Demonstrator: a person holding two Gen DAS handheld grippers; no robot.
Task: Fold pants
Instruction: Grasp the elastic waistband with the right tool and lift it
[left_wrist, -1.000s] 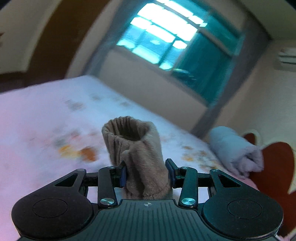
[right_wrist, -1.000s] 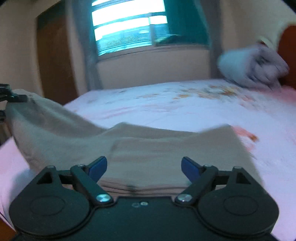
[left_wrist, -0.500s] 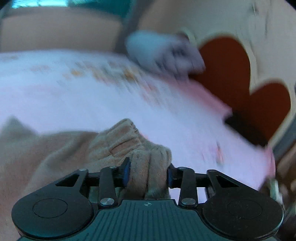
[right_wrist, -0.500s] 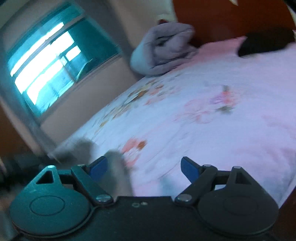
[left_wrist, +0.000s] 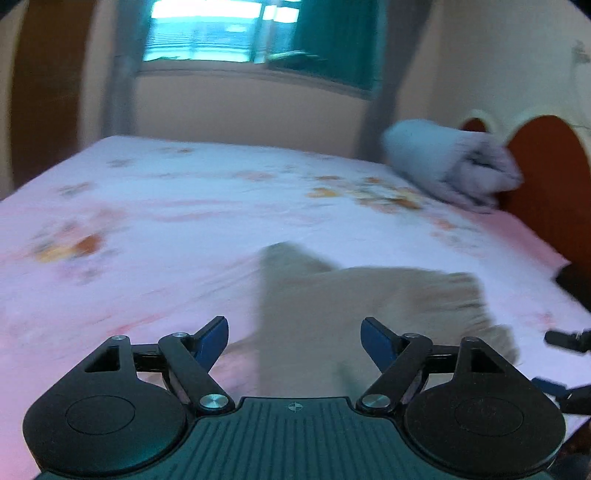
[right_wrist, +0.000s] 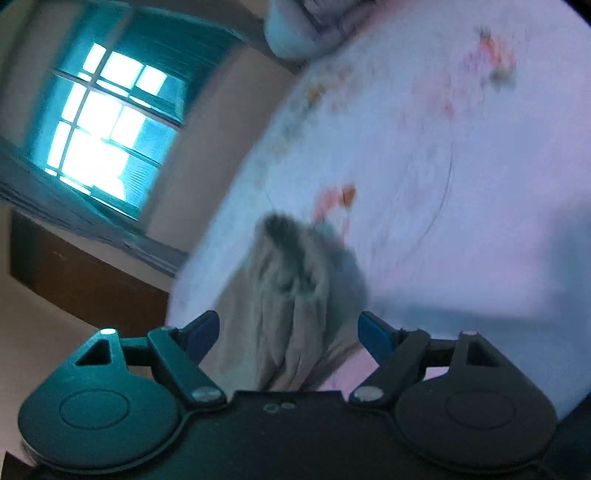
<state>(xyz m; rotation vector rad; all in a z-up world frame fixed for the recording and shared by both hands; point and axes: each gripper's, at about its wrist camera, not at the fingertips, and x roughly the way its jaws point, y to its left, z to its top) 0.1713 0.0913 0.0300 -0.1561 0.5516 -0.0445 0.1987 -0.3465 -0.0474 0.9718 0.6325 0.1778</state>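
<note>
The beige pants (left_wrist: 351, 306) lie in a folded heap on the pink flowered bed sheet (left_wrist: 166, 206), blurred by motion. My left gripper (left_wrist: 293, 328) hovers just behind them. Its jaws are opening wide, and the blue pads stand clear of the cloth on both sides. In the right wrist view, which is rolled sideways, a bunched end of the pants (right_wrist: 291, 295) sticks up between the fingers of my right gripper (right_wrist: 288, 323). Its jaws are closing slightly, and the pads do not touch the fabric.
A rolled grey-blue blanket (left_wrist: 450, 166) lies at the head of the bed against the red-brown headboard (left_wrist: 546, 177). A window (left_wrist: 221, 33) with green curtains is on the far wall. A black part of the other tool (left_wrist: 565, 339) shows at the right edge.
My left gripper let go of the pants cuff and its jaws spread; the pants dropped onto the bed. The right wrist view rolled, and pants fabric now stands between its fingers.
</note>
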